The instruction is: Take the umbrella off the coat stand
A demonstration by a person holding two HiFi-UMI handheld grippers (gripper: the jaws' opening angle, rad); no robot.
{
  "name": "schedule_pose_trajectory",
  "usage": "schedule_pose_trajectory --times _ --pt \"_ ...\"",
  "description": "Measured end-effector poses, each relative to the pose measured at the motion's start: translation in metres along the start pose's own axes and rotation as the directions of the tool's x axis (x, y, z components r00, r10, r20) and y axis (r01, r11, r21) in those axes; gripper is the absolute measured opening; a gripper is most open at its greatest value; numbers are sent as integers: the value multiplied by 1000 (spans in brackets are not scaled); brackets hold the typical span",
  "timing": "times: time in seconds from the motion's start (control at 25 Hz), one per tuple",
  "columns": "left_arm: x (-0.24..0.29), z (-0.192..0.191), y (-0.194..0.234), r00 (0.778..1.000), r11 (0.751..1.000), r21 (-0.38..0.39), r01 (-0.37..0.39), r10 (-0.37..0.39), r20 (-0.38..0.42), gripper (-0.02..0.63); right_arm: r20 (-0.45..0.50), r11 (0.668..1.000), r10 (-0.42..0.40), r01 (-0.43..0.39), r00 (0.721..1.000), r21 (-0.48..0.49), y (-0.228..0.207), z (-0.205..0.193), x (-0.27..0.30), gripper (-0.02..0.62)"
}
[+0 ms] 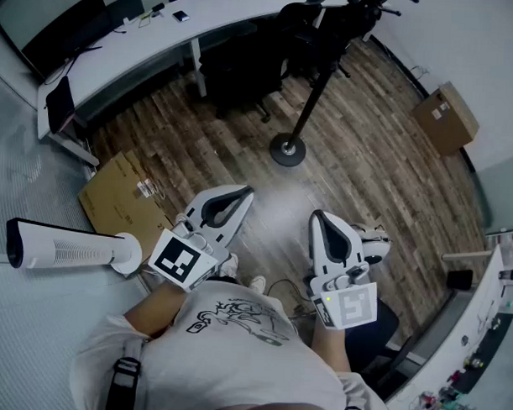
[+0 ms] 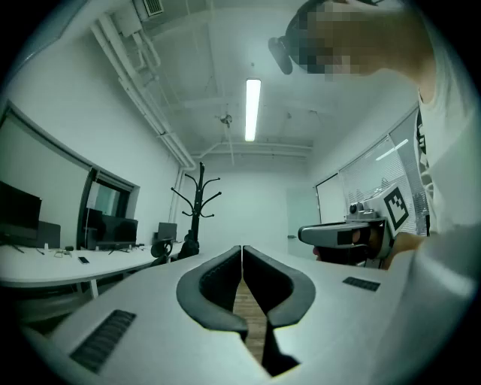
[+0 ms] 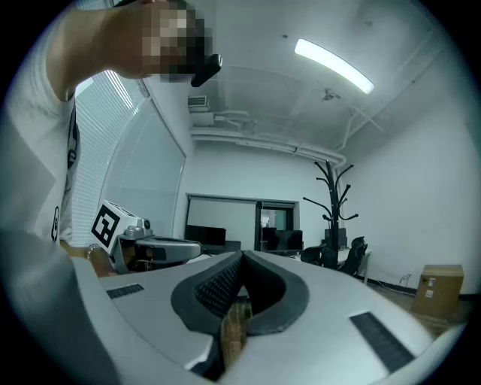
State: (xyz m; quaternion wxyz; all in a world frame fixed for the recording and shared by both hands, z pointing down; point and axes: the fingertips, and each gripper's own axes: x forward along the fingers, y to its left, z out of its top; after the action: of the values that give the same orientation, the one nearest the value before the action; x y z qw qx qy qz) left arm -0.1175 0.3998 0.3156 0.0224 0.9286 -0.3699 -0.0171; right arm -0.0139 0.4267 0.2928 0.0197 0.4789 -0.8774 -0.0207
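The black coat stand [image 1: 312, 93] rises from a round base [image 1: 288, 150] on the wood floor, well ahead of me. Dark shapes crowd its top [image 1: 357, 5], and I cannot pick out the umbrella among them. In the left gripper view the coat stand [image 2: 198, 212] shows bare curved hooks far off, and in the right gripper view the coat stand [image 3: 331, 207] does too. My left gripper [image 1: 243, 194] and right gripper [image 1: 317, 217] are held side by side near my chest, far short of the stand. Both are shut with nothing between the jaws.
A long white desk [image 1: 136, 44] with monitors curves along the back, with black office chairs [image 1: 244, 69] in front of it. A cardboard box [image 1: 445, 117] stands at the right wall, flattened cardboard [image 1: 121, 193] lies at the left, and a white tower fan [image 1: 68, 249] stands beside it.
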Motion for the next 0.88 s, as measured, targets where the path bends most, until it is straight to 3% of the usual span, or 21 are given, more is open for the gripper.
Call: schedule_pose_trajectory --times 0.16,0.56,0.88 --pt "-4 3 16 1000 1000 1 18 -18 25 26 0 999 3 -3 1000 33 7 -4 17 8" --pt "-29 -7 56 999 999 -17 36 -36 -7 26 0 999 -35 34 999 25 36 -8 53 8" --pt "-18 -13 79 999 999 -25 30 -30 -18 26 -12 999 -37 37 999 39 29 -16 76 8"
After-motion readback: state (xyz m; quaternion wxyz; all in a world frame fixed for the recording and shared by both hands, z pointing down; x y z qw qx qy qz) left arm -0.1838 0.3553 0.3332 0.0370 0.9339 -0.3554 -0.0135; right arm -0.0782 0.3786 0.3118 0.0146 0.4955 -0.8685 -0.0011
